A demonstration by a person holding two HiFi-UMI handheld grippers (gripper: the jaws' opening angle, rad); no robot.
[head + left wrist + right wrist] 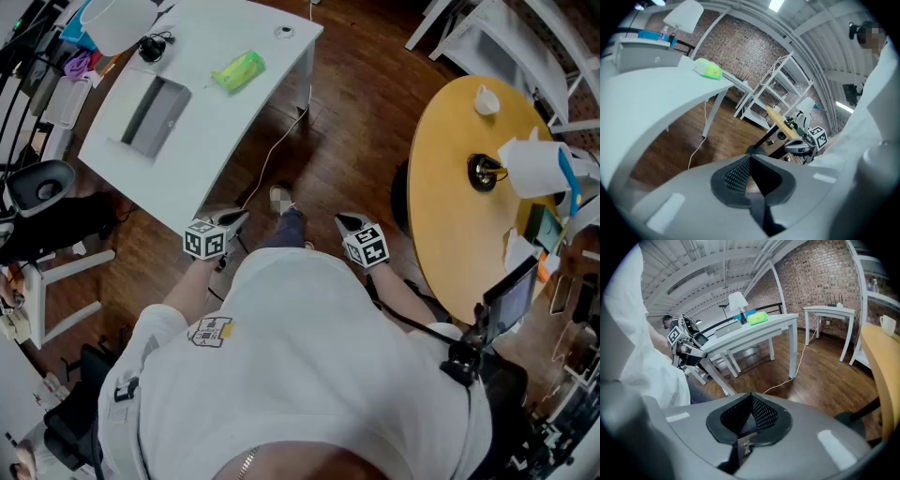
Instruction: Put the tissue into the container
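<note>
Both grippers are held close in front of the person's torso, over the wooden floor between two tables. My left gripper (235, 219) (750, 158) is shut with nothing in it. My right gripper (346, 223) (751, 395) is also shut and empty. A green tissue pack (238, 70) (709, 70) (758, 318) lies on the white desk (225, 141), far ahead on the left. On the round yellow table (441, 216) at the right sit a small white crumpled piece (486, 100) and a white cylindrical container (532, 167). Neither gripper is near any of them.
The white desk also carries a grey laptop (155, 114) and a white lamp (117, 21). A white cable (272, 159) trails down to the floor. A black and gold object (483, 171) and a tablet (511, 298) are on the yellow table. White shelving (780, 89) stands behind.
</note>
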